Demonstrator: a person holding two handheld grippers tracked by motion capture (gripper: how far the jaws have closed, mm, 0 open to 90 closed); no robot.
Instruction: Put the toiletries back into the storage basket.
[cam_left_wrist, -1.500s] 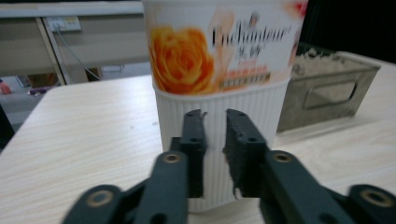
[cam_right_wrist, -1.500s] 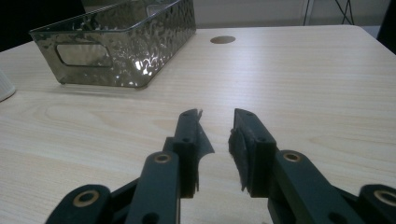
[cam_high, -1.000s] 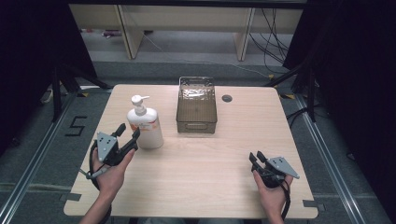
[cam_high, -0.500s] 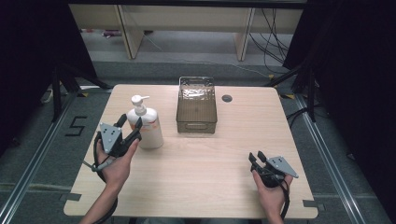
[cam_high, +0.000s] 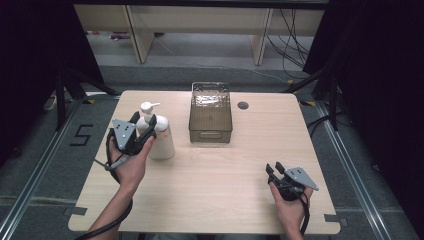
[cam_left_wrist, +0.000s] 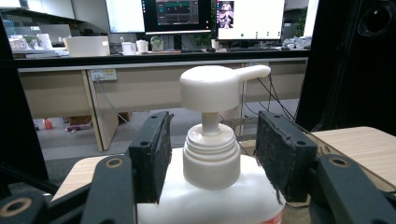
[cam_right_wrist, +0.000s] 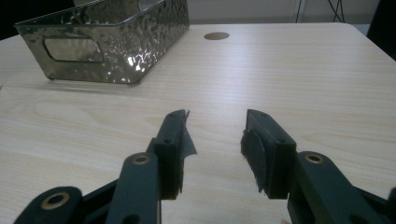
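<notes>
High view: left gripper (cam_high: 142, 121) lifted from lower left up to pump bottle (cam_high: 159, 134), centre-left; jaws spread, straddling its neck, not gripping. Right gripper (cam_high: 273, 168) lower right, just opened wider, nothing between. Grasp looks imminent.

Grey floor (cam_high: 45, 165), wooden shelving (cam_high: 200, 22), black curtains (cam_high: 380, 60), monitors (cam_left_wrist: 196, 18) on a long desk (cam_left_wrist: 154, 58).

- Pump bottle (cam_high: 161, 137) on table (cam_high: 225, 200), left of basket (cam_high: 210, 116).
- Left gripper (cam_high: 142, 120) at bottle's neck.
- Right gripper (cam_high: 273, 167) near front right, well apart from basket.
</notes>
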